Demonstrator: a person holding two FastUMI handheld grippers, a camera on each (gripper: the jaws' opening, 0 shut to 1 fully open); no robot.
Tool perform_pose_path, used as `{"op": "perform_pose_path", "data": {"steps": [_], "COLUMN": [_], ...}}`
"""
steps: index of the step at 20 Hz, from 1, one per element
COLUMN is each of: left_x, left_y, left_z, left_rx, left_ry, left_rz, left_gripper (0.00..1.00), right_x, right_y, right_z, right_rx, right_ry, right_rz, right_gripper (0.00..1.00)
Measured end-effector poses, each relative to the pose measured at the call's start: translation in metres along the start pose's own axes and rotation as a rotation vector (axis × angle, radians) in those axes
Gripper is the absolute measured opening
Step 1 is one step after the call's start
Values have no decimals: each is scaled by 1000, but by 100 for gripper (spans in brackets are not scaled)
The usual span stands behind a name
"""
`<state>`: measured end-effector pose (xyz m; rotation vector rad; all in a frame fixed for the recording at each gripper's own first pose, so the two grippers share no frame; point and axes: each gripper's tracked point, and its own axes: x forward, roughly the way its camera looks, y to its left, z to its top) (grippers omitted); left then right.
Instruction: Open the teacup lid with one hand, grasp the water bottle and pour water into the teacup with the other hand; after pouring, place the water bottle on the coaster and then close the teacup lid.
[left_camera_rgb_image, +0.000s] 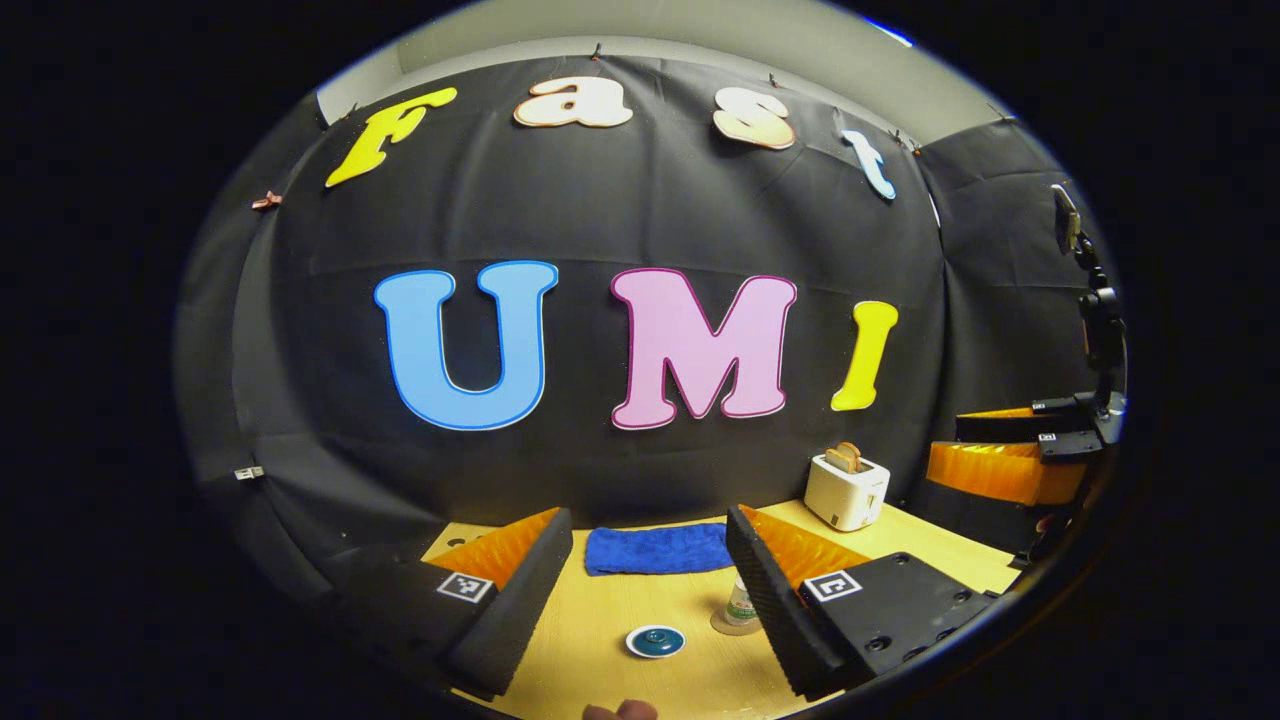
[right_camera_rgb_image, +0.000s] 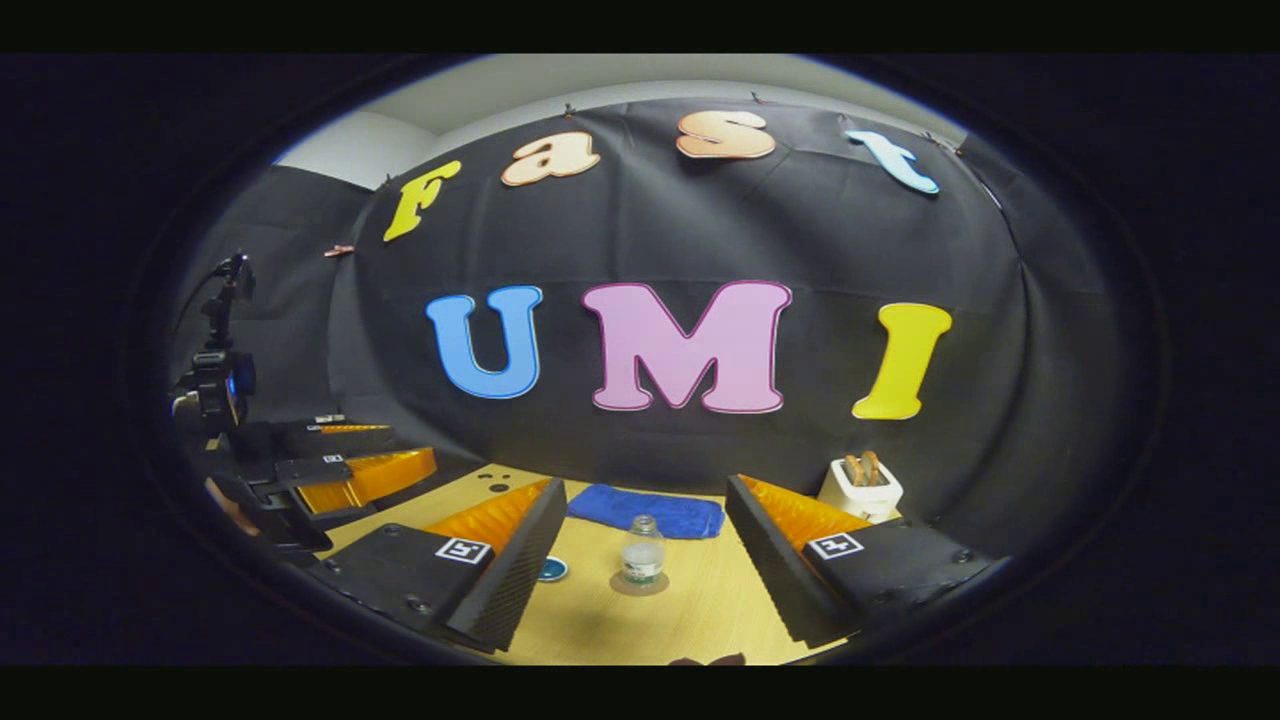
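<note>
Wide wooden surface (left_camera_rgb_image: 690, 600) out front, pale and well lit under the booth's black cloth wall (left_camera_rgb_image: 600, 420). White toaster (left_camera_rgb_image: 846, 488) at the far right corner, two slices standing up in its slots; seen again in the right gripper view (right_camera_rgb_image: 862, 487). Blue towel (left_camera_rgb_image: 658, 548) lying flat along the back edge, just behind the task things (right_camera_rgb_image: 648, 510).

Left hand-held gripper (left_camera_rgb_image: 650, 590) raised above the surface, spread wide, nothing between its fingers (left_camera_rgb_image: 520, 600). Right hand-held gripper (right_camera_rgb_image: 645, 575) likewise spread wide and empty, framing the bottle from a distance. Left one also caught from the side at the left edge of the right gripper view, fingers parted there too.

Water bottle (right_camera_rgb_image: 642, 552) upright on a round coaster (right_camera_rgb_image: 640, 586), cap on, clear with a pale label. Same bottle half hidden behind a finger in the left gripper view (left_camera_rgb_image: 740, 603), coaster (left_camera_rgb_image: 730, 628) peeking out below.

Teacup (left_camera_rgb_image: 655, 641) smallest of all, dark blue lid on, white rim showing, sitting on the surface just left of the bottle. In the right gripper view, only a sliver of it (right_camera_rgb_image: 552, 569) beside the left finger.
</note>
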<state>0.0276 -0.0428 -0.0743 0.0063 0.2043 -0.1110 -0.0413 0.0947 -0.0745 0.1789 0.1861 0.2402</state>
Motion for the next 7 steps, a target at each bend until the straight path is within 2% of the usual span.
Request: {"op": "perform_pose_path", "data": {"steps": [7], "left_x": [-4], "left_y": [1], "left_z": [0], "left_rx": [10], "left_ry": [-3], "left_rz": [-6], "left_gripper": [97], "right_x": [-6], "right_y": [-8], "right_z": [1], "right_rx": [-3], "right_ry": [-4], "right_rz": [-22], "right_gripper": [98]}}
